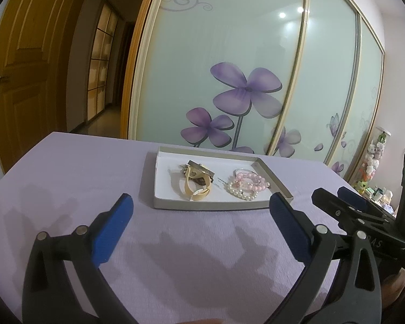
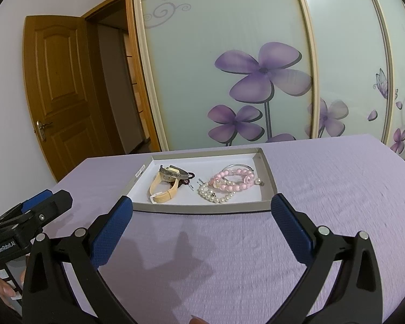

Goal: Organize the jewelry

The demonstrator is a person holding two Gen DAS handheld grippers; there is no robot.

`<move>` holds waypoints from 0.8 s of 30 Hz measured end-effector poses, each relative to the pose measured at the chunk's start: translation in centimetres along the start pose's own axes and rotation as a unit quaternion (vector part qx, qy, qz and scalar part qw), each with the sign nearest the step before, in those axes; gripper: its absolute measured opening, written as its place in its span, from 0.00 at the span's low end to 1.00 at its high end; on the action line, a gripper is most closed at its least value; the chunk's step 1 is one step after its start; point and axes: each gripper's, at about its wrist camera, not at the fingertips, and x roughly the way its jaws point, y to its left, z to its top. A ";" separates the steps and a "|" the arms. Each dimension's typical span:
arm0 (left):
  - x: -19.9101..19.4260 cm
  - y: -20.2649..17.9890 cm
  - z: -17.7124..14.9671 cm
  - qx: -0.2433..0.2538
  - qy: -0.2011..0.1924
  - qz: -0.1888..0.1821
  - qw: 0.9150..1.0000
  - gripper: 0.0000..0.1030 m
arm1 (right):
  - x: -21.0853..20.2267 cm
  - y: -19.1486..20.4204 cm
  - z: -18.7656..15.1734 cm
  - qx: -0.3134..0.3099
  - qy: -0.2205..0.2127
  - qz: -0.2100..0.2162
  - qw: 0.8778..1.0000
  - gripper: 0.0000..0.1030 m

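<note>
A shallow white box tray [image 1: 163,189] [image 2: 199,205] lies on the lavender table. In it, on the left, is a beige-strapped watch [image 1: 195,186] [image 2: 166,186] with a dark piece beside it. On the right lie a pink bead bracelet [image 1: 252,181] [image 2: 236,179], a white pearl bracelet [image 1: 241,193] [image 2: 216,194] and a silver bangle [image 2: 233,167]. My left gripper [image 1: 201,205] is open and empty, just short of the tray's near edge. My right gripper [image 2: 202,208] is open and empty at the tray's near edge; it also shows in the left wrist view [image 1: 337,197].
The lavender table [image 1: 67,175] [image 2: 337,189] ends close behind the tray. Sliding wardrobe doors with purple flowers [image 1: 245,89] [image 2: 264,73] stand behind it. A wooden door [image 2: 59,94] is at the left. Small toys and clutter [image 1: 375,172] stand far right.
</note>
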 end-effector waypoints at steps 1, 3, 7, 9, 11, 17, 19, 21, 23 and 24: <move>0.0 0.0 0.0 0.000 0.000 -0.001 1.000 0.98 | 0.0 0.0 0.0 0.000 0.000 0.000 1.000 0.99; 0.0 0.0 0.0 0.000 0.001 -0.001 1.000 0.98 | 0.0 0.0 0.0 0.000 0.001 0.000 1.000 0.99; 0.0 0.0 0.0 -0.001 0.002 -0.001 1.000 0.98 | 0.0 0.1 0.1 0.000 0.000 0.000 1.000 0.99; 0.1 0.1 0.0 -0.001 0.004 0.000 1.000 0.98 | 0.0 0.1 0.1 -0.001 0.000 0.000 1.000 0.99; 0.1 0.1 -0.1 -0.001 0.005 0.001 1.000 0.98 | 0.0 0.1 0.1 0.000 0.000 0.000 1.000 0.99; 0.2 0.2 -0.1 -0.001 0.006 0.001 1.000 0.98 | 0.0 0.1 0.1 0.000 0.000 0.000 1.000 0.99; 0.2 0.2 -0.1 -0.001 0.006 0.001 1.000 0.98 | 0.0 0.1 0.1 0.000 0.000 0.000 1.000 0.99; 0.2 0.2 -0.2 0.000 0.007 0.000 1.000 0.98 | 0.0 0.1 0.1 0.000 0.000 0.000 1.000 0.99; 0.2 0.2 -0.2 0.000 0.007 0.000 1.000 0.98 | -0.1 0.2 0.1 -0.001 0.000 0.000 1.000 0.99; 0.2 0.2 -0.2 0.000 0.007 0.001 1.000 0.98 | -0.1 0.2 0.1 -0.001 0.000 0.000 1.000 0.99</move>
